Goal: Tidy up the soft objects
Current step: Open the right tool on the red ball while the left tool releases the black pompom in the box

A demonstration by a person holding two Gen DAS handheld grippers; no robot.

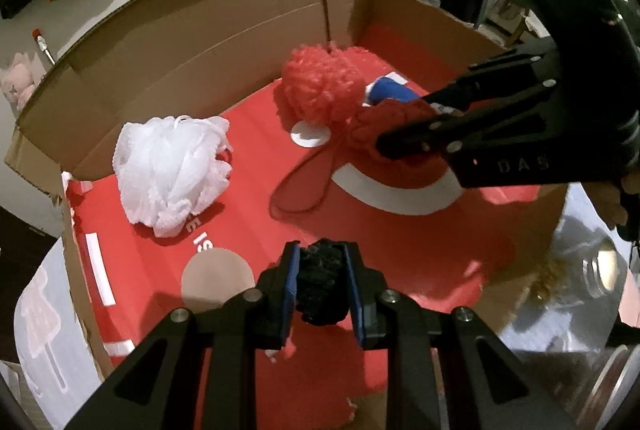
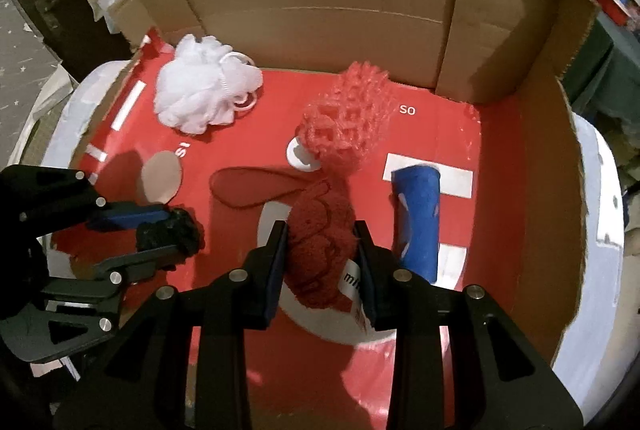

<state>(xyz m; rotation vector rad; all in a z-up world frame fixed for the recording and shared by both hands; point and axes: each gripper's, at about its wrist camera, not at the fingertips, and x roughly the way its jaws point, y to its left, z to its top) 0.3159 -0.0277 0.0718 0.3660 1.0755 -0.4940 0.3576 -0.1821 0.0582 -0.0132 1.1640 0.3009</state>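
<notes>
- Right gripper [image 2: 322,262] clamps the red ball [image 2: 320,250] over the box [image 2: 320,10] middle.
- Left gripper [image 1: 322,288] pinches the black puff [image 1: 322,284] near the box's left front edge.
- Both loads hang above the floor; the white puff [image 2: 206,90] sits in the far-left corner, nearer the left gripper.

box [image 2: 540,190]: mesh pouf [image 2: 202,90] rear-left | net pouf [image 2: 348,110] centre | rolled cloth [image 2: 418,218] right of it

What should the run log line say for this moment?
left gripper: shut on black puff | right gripper: shut on dark red puff | white puff, red puff: resting in box
</notes>
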